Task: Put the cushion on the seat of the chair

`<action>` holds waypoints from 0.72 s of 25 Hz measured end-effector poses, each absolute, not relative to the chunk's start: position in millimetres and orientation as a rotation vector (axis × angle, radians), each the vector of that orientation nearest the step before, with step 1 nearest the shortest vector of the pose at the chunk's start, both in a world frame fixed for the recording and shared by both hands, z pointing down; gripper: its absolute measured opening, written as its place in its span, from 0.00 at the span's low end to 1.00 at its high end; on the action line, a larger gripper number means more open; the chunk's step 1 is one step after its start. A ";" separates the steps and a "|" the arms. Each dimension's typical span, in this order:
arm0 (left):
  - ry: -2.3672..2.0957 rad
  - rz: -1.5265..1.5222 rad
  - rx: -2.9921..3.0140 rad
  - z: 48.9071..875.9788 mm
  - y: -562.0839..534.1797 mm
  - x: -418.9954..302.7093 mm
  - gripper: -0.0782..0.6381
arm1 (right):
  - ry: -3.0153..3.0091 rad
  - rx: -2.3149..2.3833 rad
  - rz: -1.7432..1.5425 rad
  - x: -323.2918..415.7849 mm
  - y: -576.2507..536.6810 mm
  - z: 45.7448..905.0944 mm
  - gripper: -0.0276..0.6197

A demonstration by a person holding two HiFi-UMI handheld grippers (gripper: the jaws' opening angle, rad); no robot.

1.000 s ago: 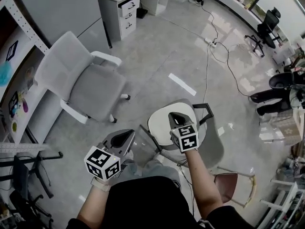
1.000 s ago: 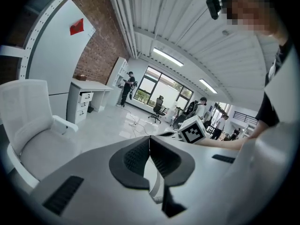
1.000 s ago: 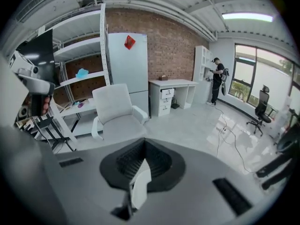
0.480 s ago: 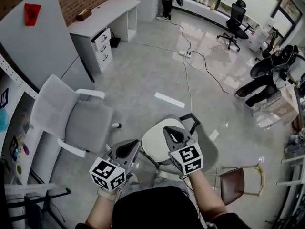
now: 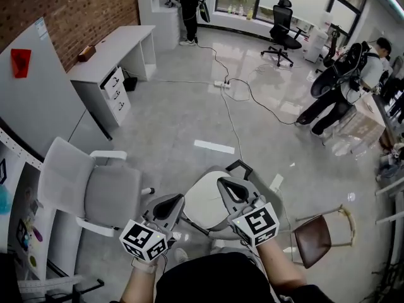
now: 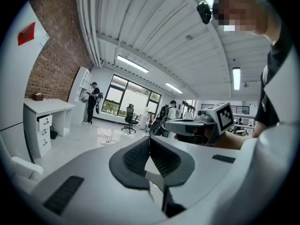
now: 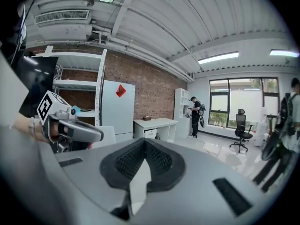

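Between left tongs and right tongs, cushion lies face-up.

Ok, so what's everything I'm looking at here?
Armchair: one, light grey, left.
Cushion: one, off-white, on the grey chair below the grippers.
Desk: one, white, by the brick wall.
Office chair: one, black, far end.
Brown chair: one, lower right.
Power strip with cables: one, white, mid-floor.
People: at least two, one in black standing far, another seated right.
Left gripper, right gripper: two, grey, both shut, empty.
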State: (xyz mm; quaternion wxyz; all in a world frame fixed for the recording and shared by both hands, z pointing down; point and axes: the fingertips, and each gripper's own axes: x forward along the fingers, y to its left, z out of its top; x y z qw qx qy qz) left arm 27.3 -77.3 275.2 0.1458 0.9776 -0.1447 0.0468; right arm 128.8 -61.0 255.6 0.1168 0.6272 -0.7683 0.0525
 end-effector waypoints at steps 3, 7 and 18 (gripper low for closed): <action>-0.386 0.111 2.834 266.8 -77.8 37.7 0.13 | -2.275 1.892 0.154 139.4 -53.2 241.9 0.06; -0.352 0.088 2.859 253.9 -77.4 51.6 0.13 | -2.285 1.938 0.170 153.7 -44.3 232.0 0.06; -0.331 0.077 2.874 247.1 -72.3 58.0 0.13 | -2.241 1.991 0.167 169.0 -34.5 235.4 0.05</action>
